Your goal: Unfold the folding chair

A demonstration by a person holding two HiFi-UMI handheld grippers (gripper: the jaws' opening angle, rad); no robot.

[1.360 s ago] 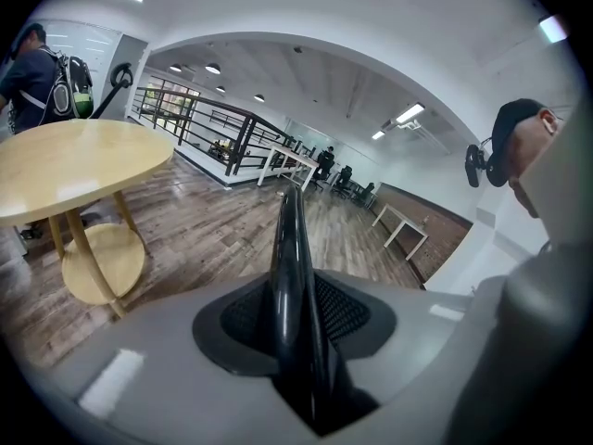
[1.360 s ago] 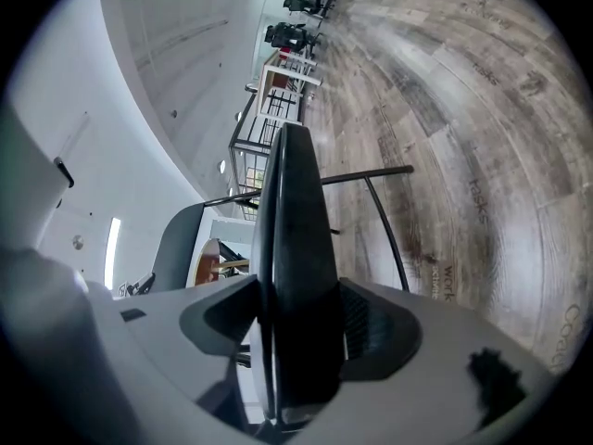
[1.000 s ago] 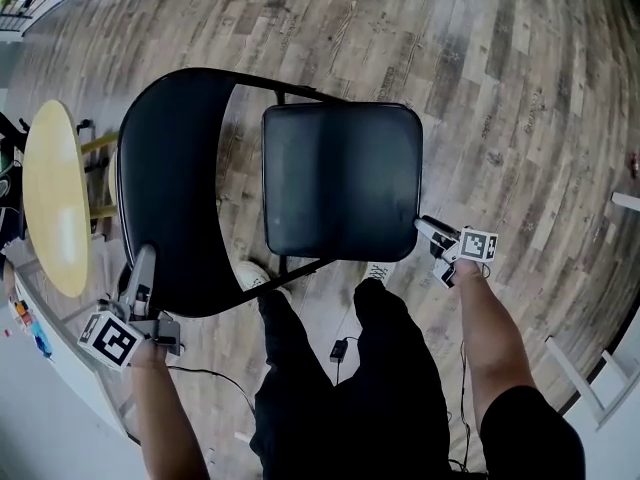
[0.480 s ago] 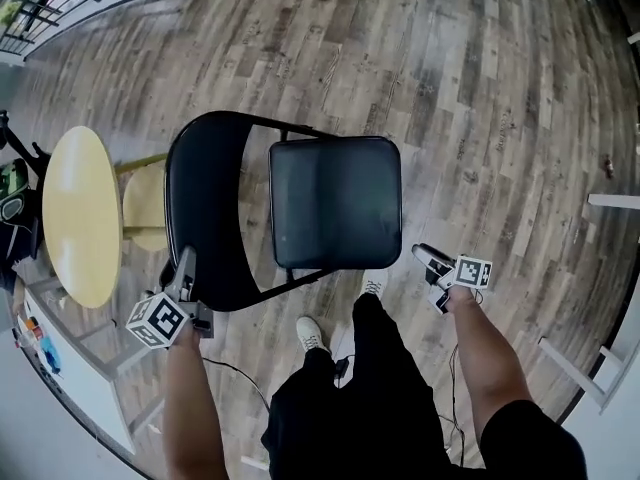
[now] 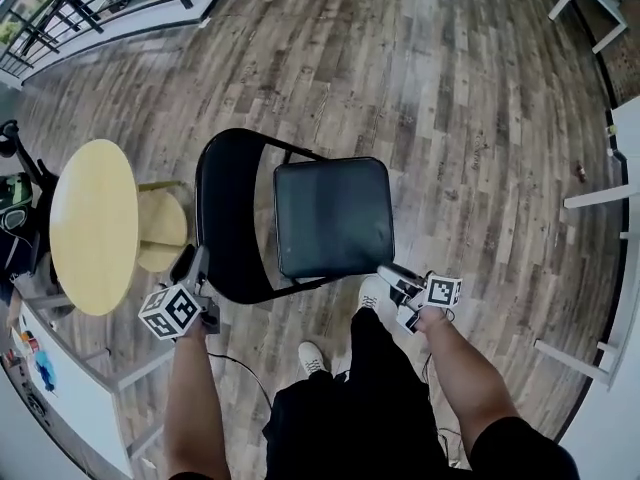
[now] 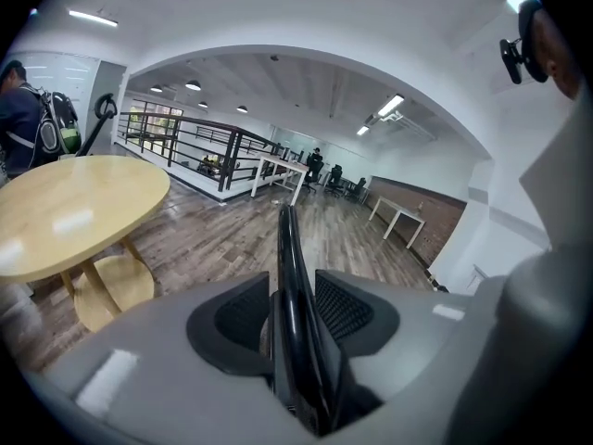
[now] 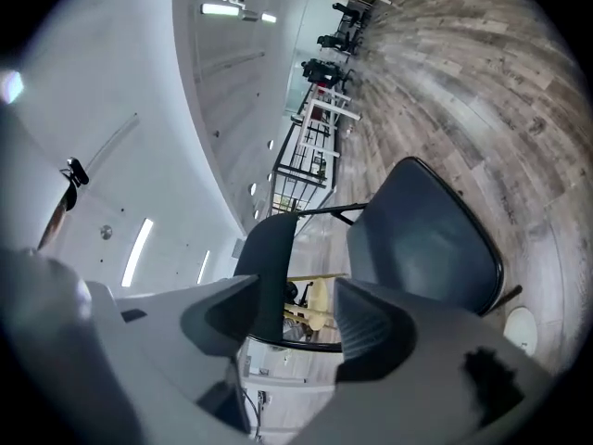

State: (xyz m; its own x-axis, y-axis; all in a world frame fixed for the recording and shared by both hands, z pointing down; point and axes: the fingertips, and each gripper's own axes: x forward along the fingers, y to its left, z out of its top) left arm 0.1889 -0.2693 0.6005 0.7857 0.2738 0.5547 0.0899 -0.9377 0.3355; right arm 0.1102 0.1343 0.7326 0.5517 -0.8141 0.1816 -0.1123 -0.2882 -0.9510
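Only in the head view could the whole black folding chair (image 5: pixel 333 218) be taken in. It was seen standing unfolded on the grey-brown wood-plank floor (image 5: pixel 480 88), with its padded square seat laid flat and its curved black backrest (image 5: pixel 222 218) on the side toward the round pale-yellow counter (image 5: pixel 95 226) and the low round yellow stool (image 5: pixel 162 230). The wearer's dark trouser legs (image 5: pixel 370 398) and a white shoe (image 5: pixel 310 356) were also shown there, close behind the chair. How the jaws stood could be read only in the two gripper views. In the left gripper view the left tool (image 6: pixel 295 286) was shown with the thin black edge of the backrest (image 6: pixel 289 239) standing upright between its jaws. The jaws had just been opening, and a sliver of floor could be seen between the edge and one pad, so the edge was not clamped. That view alone also took in a black railing (image 6: pixel 199 146) and a person with a backpack (image 6: pixel 23 109) at the far left. In the right gripper view the right tool (image 7: pixel 296 299) was held wide apart with nothing between its jaws, and the chair was seen beyond them, the seat (image 7: pixel 422 239) to one side and the backrest (image 7: pixel 269 248) framed in the gap. From above, the left tool (image 5: pixel 192 263) was placed at the near edge of the backrest and the right tool (image 5: pixel 390 274) by the near right corner of the seat.
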